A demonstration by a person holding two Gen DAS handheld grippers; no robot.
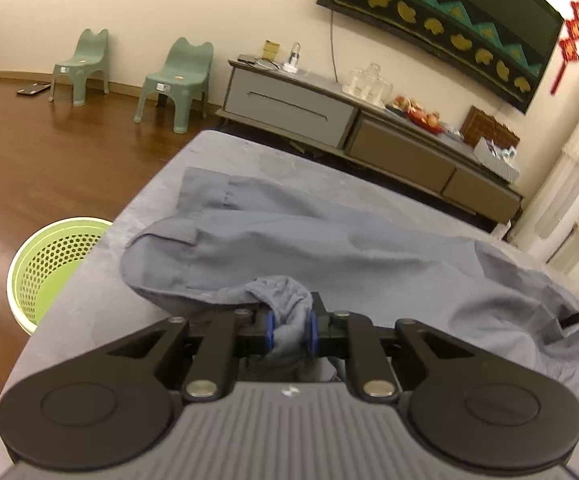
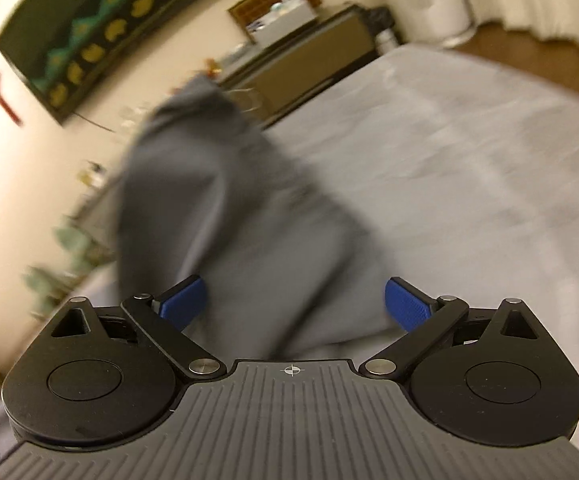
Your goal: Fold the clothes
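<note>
A grey-blue garment (image 1: 289, 248) lies spread and rumpled on the grey-covered table (image 1: 217, 152). My left gripper (image 1: 290, 330) is shut on a bunched fold of the garment near the table's near edge. In the right wrist view, which is blurred, the same garment (image 2: 241, 216) rises in a fold in front of my right gripper (image 2: 294, 300). The right gripper's blue pads (image 2: 405, 304) stand wide apart, open, with cloth lying between them but not pinched.
A green perforated basket (image 1: 49, 264) stands on the wood floor left of the table. Two green stools (image 1: 177, 80) and a low grey cabinet (image 1: 329, 120) stand along the far wall. The grey table surface (image 2: 469, 160) stretches to the right.
</note>
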